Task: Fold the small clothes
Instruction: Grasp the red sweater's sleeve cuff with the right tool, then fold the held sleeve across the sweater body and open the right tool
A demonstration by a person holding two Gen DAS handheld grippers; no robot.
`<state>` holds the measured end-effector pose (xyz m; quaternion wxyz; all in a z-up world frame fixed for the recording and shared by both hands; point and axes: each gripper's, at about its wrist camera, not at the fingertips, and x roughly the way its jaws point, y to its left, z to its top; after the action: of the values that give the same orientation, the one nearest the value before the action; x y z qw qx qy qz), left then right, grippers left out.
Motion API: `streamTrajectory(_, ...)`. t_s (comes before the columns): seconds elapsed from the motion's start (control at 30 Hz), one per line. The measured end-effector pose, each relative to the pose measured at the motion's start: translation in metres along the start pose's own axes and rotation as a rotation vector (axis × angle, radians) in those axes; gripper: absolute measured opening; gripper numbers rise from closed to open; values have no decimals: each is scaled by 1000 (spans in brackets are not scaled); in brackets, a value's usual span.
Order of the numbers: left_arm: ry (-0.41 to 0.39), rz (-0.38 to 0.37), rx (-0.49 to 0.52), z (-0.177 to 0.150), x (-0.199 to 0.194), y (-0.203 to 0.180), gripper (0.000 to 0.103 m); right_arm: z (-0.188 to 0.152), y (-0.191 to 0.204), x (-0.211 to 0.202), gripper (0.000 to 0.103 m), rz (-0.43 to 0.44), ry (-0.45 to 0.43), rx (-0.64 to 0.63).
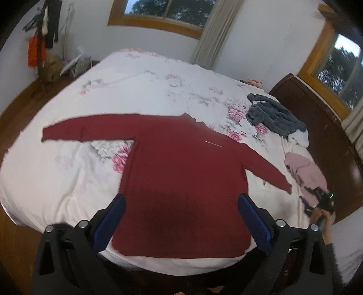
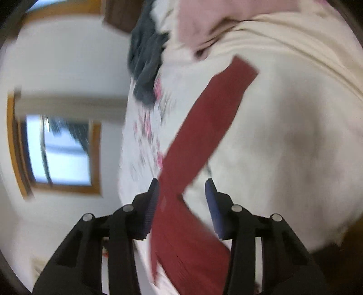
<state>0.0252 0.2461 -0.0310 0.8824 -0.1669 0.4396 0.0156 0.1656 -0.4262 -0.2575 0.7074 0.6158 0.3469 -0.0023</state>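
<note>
Left gripper (image 1: 181,204) spread wide over red sweater (image 1: 181,181), right gripper (image 2: 181,199) parted around sleeve (image 2: 204,127), floral bedsheet (image 1: 68,181), wood-framed windows (image 1: 163,13).

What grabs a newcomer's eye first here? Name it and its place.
The dark red long-sleeved sweater spread flat, sleeves out, on the floral white bedsheet. Next, the crumpled grey fleece garment and pink garment heaped at the bed's right side, beyond the sleeve.

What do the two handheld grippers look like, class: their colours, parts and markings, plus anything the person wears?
Both the left gripper and right gripper have black angular frames with round silver pivot bolts and blue textured finger pads. The left view shows a dark grey sleeve. No cables show.
</note>
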Motion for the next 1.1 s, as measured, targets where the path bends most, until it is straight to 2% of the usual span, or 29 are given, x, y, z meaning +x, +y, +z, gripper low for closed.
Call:
streamTrajectory(0.1, 20, -26, -48, 5, 11, 1, 99, 43, -31, 8, 41, 48, -69, 122)
streamTrajectory(0.2, 27, -20, -61, 8, 19, -4, 99, 82, -61, 18, 41, 72, -141, 218)
streamTrajectory(0.3, 34, -7, -61, 11, 27, -10, 99, 104, -82, 33, 41, 71, -176, 277)
streamTrajectory(0.53, 86, 19, -63, 14, 46, -21, 99, 127, -109, 67, 41, -22, -181, 326)
streamTrajectory(0.9, 111, 43, -57, 15, 58, -31, 99, 144, -117, 90, 39, -43, -198, 328)
streamTrajectory(0.93, 113, 43, -59, 15, 58, -30, 99, 144, -115, 89, 30, -47, -195, 320)
streamTrajectory(0.97, 115, 43, -62, 14, 58, -30, 99, 146, -114, 89, 9, -55, -188, 306)
streamTrajectory(1.1, 137, 26, -85, 13, 58, -24, 99, 151, -90, 79, 9, -68, -188, 230)
